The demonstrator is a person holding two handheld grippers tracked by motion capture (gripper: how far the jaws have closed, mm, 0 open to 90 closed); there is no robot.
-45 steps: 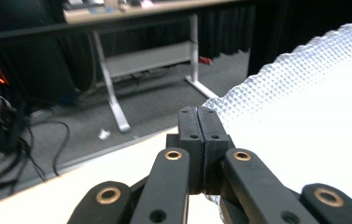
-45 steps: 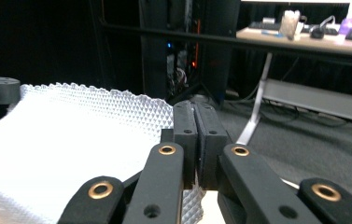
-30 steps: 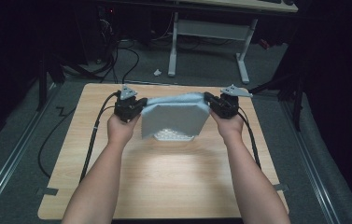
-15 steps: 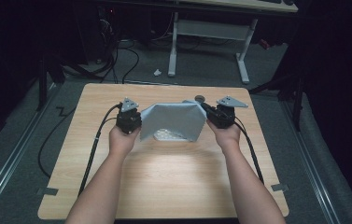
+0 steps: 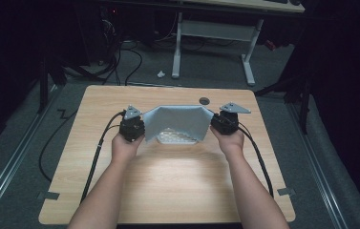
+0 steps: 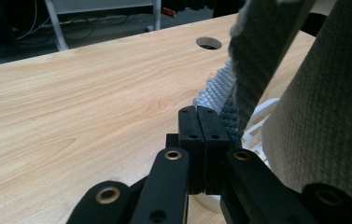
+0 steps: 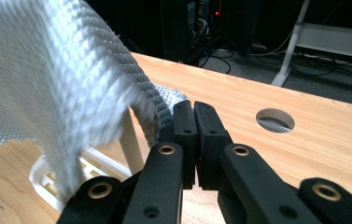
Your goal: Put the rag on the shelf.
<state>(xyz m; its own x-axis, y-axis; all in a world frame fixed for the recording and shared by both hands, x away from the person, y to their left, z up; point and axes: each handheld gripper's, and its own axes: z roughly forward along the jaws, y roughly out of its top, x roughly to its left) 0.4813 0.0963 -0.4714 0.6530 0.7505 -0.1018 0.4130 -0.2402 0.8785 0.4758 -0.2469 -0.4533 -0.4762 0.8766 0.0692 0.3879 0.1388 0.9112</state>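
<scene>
I have the left gripper clamped on one end of the grey cloth; the right gripper pinches the other end, above a white basket.

I am looking at a lab or workshop room, dimly lit. A light wooden tabletop with a round cable hole stands on grey carpet floor. At the far side, black cables trail over the floor beside a white metal desk frame, with dark equipment left.
</scene>
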